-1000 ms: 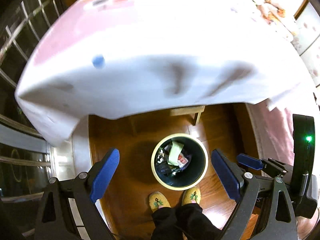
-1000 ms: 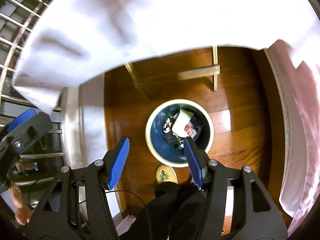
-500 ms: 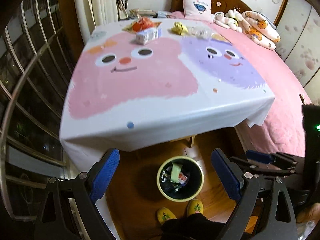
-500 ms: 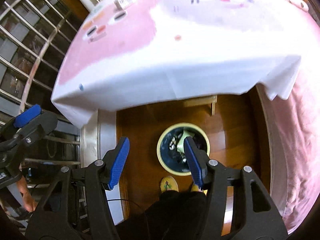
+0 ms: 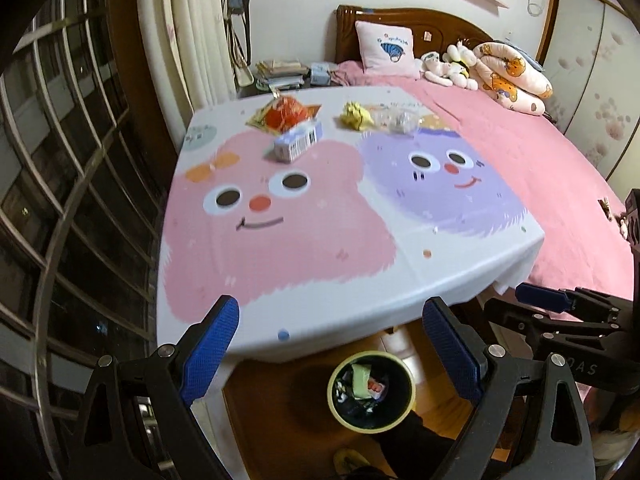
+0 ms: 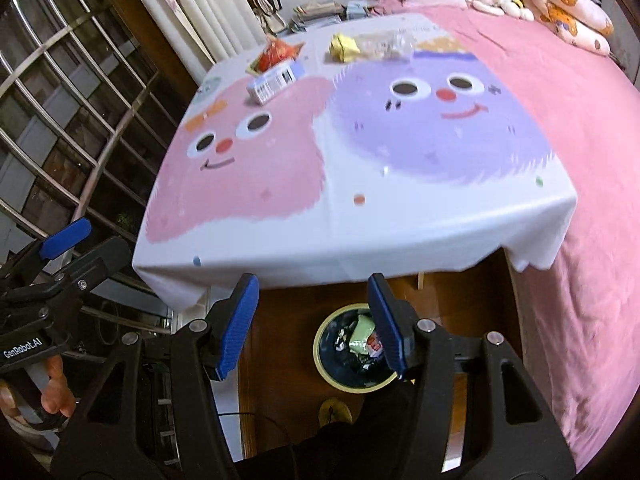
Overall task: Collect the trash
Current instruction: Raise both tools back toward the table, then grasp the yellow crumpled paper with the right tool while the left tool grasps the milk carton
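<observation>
A round bin (image 5: 371, 390) (image 6: 352, 354) with a pale rim stands on the wood floor below the table's near edge, holding wrappers. On the far end of the table (image 5: 280, 272) lie a red packet (image 5: 286, 115) (image 6: 274, 54), a small white carton (image 5: 298, 142) (image 6: 274, 80), a crumpled yellow wrapper (image 5: 356, 116) (image 6: 344, 47) and a clear plastic bag (image 5: 400, 118) (image 6: 386, 46). My left gripper (image 5: 332, 354) is open and empty above the bin. My right gripper (image 6: 314, 322) is open and empty too, also high over the bin.
A cartoon-face cloth covers the table. A bed with pink cover (image 5: 520, 152) runs along the right, with pillow and soft toys at its head. A barred window (image 5: 60, 184) fills the left. A person's slipper (image 6: 335, 411) and dark trouser leg show by the bin.
Both grippers rose from close over the bin and tilted up; the tabletop and its trash came into view. Both stayed open and empty.
</observation>
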`<act>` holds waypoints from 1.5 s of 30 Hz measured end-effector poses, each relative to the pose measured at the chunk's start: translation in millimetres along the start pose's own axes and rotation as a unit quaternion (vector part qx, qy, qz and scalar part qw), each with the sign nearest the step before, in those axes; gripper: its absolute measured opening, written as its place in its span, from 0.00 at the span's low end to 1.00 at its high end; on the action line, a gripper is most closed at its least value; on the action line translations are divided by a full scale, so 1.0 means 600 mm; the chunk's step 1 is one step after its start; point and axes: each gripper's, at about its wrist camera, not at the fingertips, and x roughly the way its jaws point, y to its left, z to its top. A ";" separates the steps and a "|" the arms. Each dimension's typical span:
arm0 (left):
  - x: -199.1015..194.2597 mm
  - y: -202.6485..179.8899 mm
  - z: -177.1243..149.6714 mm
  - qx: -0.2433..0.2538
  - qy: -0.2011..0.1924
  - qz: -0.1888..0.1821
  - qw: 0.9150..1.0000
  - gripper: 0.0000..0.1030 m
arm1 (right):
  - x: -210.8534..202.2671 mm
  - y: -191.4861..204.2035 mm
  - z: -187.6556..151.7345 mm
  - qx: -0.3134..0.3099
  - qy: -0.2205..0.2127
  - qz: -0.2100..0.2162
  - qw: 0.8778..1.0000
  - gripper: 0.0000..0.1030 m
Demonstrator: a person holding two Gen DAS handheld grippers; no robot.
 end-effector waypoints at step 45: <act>0.672 0.099 0.478 -0.084 0.175 0.137 0.971 0.78 | 0.560 -0.122 0.674 -0.070 0.086 0.098 0.989 0.57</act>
